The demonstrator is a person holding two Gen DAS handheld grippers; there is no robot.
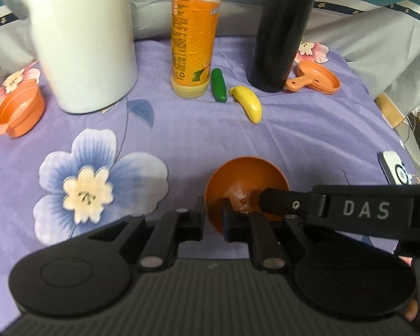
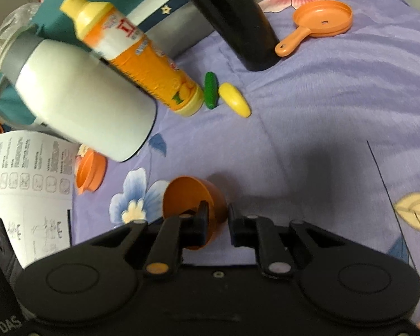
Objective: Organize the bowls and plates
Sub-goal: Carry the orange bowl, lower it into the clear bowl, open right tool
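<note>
A small orange bowl (image 1: 245, 179) is tilted on its side above the purple flowered cloth. My left gripper (image 1: 213, 217) has its jaws either side of the bowl's near rim. My right gripper (image 2: 217, 218) is closed on the bowl's wall (image 2: 194, 193), one finger inside and one outside; its finger reaches into the bowl from the right in the left wrist view (image 1: 282, 204). An orange toy pan (image 1: 316, 78) lies far right, also in the right wrist view (image 2: 320, 19). An orange cup (image 1: 19, 109) lies far left, also in the right wrist view (image 2: 91, 170).
A white jug (image 1: 84, 42), an orange bottle (image 1: 194, 36) and a black flask (image 1: 282, 30) stand at the back. A green toy cucumber (image 1: 219, 85) and a yellow toy banana (image 1: 249, 103) lie between them. A printed paper sheet (image 2: 25, 179) lies at the left.
</note>
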